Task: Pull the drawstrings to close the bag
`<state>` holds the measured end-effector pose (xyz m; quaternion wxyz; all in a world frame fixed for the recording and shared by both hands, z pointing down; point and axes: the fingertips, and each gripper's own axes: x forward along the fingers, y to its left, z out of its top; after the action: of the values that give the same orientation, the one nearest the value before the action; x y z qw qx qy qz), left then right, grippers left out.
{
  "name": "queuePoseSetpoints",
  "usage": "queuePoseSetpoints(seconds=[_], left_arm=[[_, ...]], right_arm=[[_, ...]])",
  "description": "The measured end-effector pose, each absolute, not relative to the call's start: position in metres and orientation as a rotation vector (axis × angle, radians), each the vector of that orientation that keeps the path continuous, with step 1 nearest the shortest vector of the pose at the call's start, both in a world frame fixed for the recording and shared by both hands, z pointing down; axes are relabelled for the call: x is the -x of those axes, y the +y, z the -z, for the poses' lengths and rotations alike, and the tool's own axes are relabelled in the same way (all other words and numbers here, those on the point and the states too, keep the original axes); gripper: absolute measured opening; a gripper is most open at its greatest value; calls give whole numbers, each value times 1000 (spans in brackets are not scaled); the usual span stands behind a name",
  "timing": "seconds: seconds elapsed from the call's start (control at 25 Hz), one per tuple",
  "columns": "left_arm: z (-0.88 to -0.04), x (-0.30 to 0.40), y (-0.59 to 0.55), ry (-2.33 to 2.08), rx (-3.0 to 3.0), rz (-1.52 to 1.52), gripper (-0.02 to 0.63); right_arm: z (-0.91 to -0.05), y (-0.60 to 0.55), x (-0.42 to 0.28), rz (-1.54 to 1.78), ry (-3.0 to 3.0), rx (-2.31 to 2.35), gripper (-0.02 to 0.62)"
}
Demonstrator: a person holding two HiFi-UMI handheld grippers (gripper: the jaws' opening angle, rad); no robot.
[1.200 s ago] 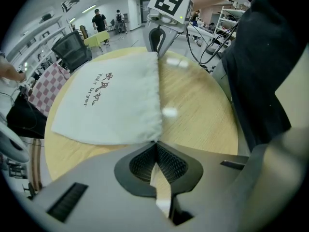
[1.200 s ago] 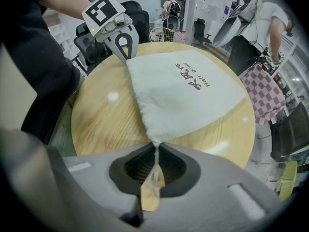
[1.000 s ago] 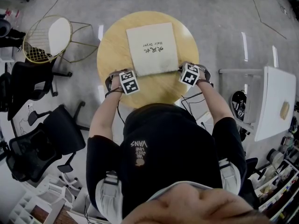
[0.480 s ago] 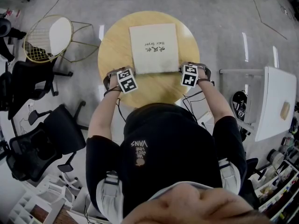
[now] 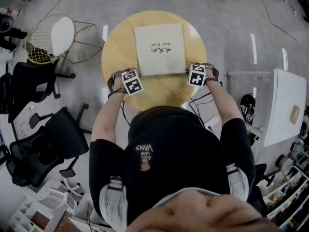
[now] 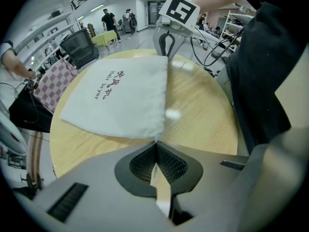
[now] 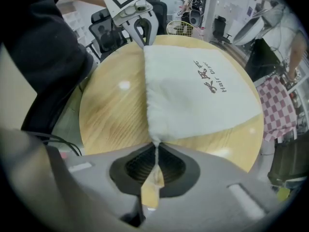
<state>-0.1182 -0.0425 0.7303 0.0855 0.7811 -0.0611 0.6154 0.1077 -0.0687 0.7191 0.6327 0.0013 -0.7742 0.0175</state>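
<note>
A white drawstring bag (image 5: 159, 50) with dark print lies flat on the round wooden table (image 5: 118, 52). Its gathered mouth edge is the side nearest the person. My left gripper (image 5: 137, 77) points down at the near left corner of the bag. In the left gripper view it (image 6: 155, 146) is shut on a thin bit of drawstring at that corner. At the near right corner my right gripper (image 5: 191, 74) is shut too. A thin white drawstring (image 7: 155, 153) runs from that corner in between its pads (image 7: 145, 166). Each gripper shows in the other's view, across the bag's mouth edge.
A gold wire chair (image 5: 50, 40) stands left of the table and black office chairs (image 5: 53, 134) stand at the lower left. A white side table (image 5: 285, 105) is at the right, and cables (image 5: 200, 103) hang by the table's near edge.
The bag has turned slightly and now lies squarer on the table. The right gripper's marker cube has rolled a little. Both grippers stay at the bag's near corners.
</note>
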Motion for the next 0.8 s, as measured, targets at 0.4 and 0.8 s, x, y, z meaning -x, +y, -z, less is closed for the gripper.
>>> queuePoseSetpoints(seconds=[0.4, 0.8], left_arm=[[-727, 122, -44, -226, -2326, -1798, 9], [-725, 138, -49, -260, -2311, -1780, 9]], right_arm=[[-718, -68, -109, -18, -1804, -11, 5], [-719, -70, -122, -41, -1799, -46, 2]])
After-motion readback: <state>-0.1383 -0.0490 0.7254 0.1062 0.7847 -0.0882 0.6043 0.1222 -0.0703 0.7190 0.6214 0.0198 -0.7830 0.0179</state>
